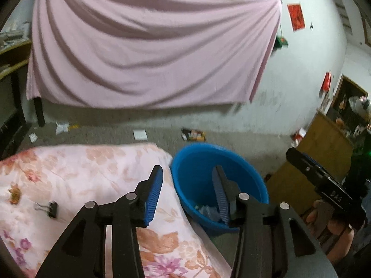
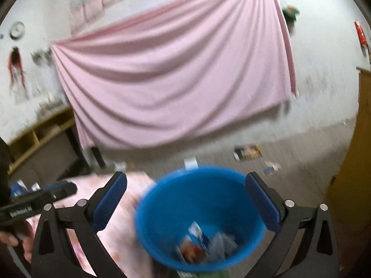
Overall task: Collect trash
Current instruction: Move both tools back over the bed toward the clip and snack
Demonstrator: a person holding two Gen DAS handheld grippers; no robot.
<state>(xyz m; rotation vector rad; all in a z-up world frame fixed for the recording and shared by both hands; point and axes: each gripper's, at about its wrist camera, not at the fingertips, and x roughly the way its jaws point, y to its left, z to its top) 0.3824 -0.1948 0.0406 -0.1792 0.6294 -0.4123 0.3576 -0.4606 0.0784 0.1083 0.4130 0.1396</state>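
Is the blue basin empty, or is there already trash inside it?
Not empty. The basin holds several wrappers at its bottom, well below the rim; the left view also shows something pale inside.

Dim, flat indoor light with no clear source and only soft shadows in the draped pink cloth [image 1: 148, 53]. Both fisheye views bow and darken at the corners — the right wrist view smears most, especially the round blue plastic basin [image 2: 199, 217].
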